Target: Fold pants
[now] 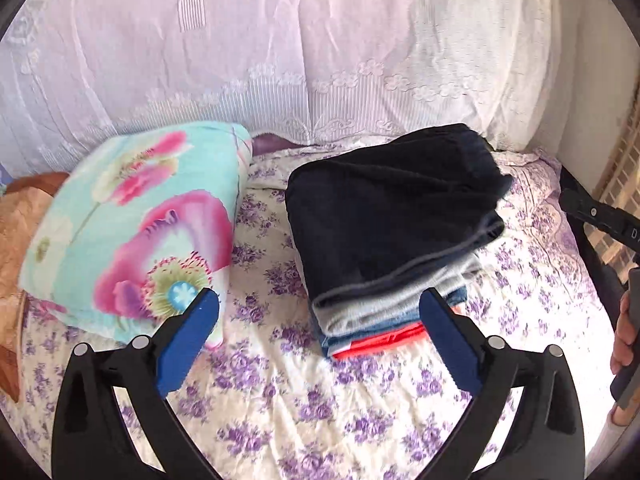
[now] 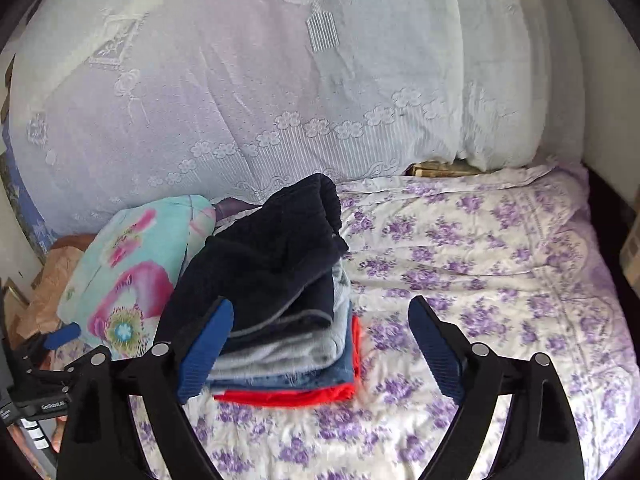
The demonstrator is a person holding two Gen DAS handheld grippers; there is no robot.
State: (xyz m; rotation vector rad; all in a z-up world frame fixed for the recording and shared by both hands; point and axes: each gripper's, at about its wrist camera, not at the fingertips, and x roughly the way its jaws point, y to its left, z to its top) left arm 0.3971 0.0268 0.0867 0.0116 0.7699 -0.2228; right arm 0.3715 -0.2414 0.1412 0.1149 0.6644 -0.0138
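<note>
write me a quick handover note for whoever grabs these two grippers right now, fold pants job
Left gripper: open, holding nothing, hovering just short of the stack.
Right gripper: open, holding nothing, at the stack's right front corner.
Dark navy pants: folded, lying on top of the stack of folded clothes on the floral bedspread, with grey, blue denim and red layers beneath. The flowered pillow lies to the left of the stack.
Done: the pants look folded and stacked.
Left: the top fold sits a bit rumpled at the far end; probably just straighten it and back off. No unfolded pants are in view.
</note>
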